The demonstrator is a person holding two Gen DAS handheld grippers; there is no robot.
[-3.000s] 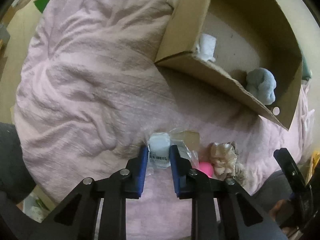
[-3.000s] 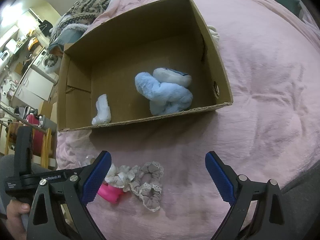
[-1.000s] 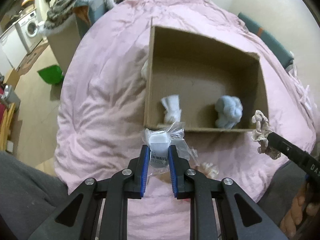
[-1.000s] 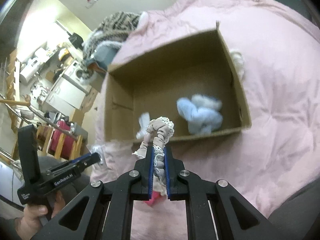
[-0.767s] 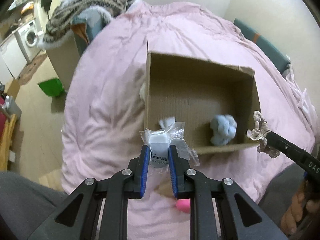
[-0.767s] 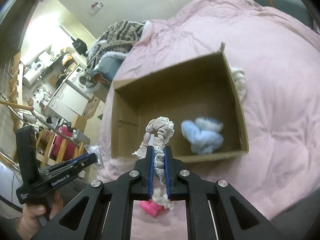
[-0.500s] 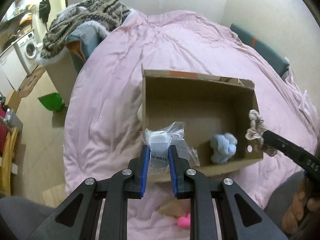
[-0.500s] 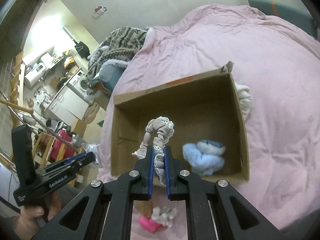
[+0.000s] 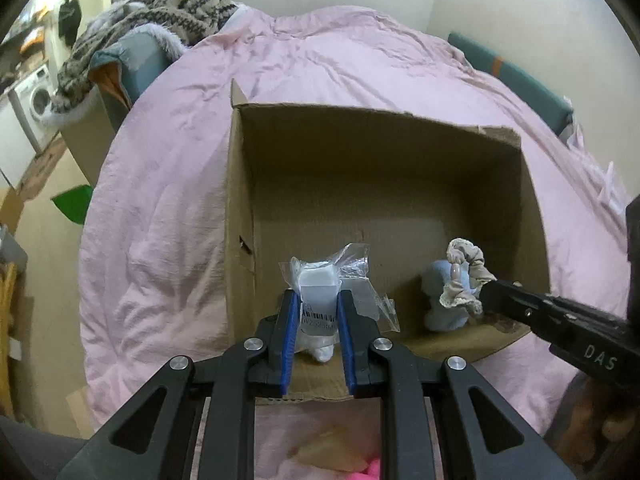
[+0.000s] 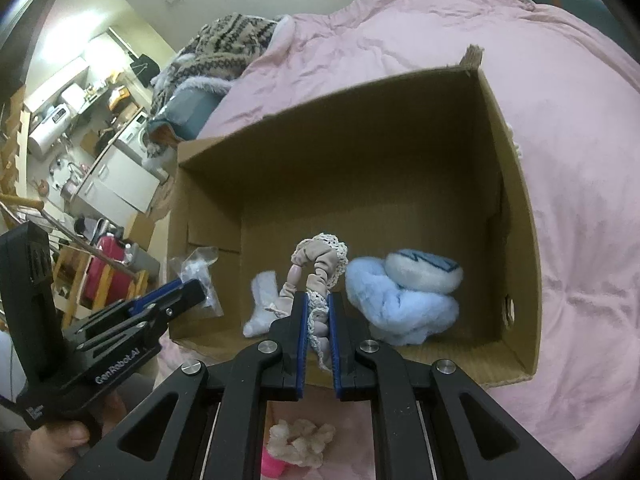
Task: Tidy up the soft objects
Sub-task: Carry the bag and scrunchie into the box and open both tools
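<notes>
An open cardboard box (image 9: 376,128) (image 10: 516,184) sits on a pink bed cover. My left gripper (image 9: 318,304) (image 10: 188,292) is shut on a white soft item in a clear plastic bag (image 9: 318,284) (image 10: 196,268), held over the box's near left part. My right gripper (image 10: 318,308) (image 9: 486,286) is shut on a beige lace scrunchie (image 10: 318,260) (image 9: 462,272), held over the box's near edge. A light blue plush toy (image 10: 404,292) (image 9: 444,304) and a small white sock (image 10: 262,304) (image 9: 322,350) lie in the box.
A cream scrunchie (image 10: 300,440) and a pink object (image 10: 272,466) (image 9: 372,470) lie on the cover (image 9: 160,200) in front of the box. A patterned knit throw (image 9: 160,4) (image 10: 232,48) is heaped at the bed's far left. The floor drops off to the left.
Both grippers have risen from the bed and moved forward over the box, each keeping its item. The right gripper, open three seconds ago, closed on the beige scrunchie.
</notes>
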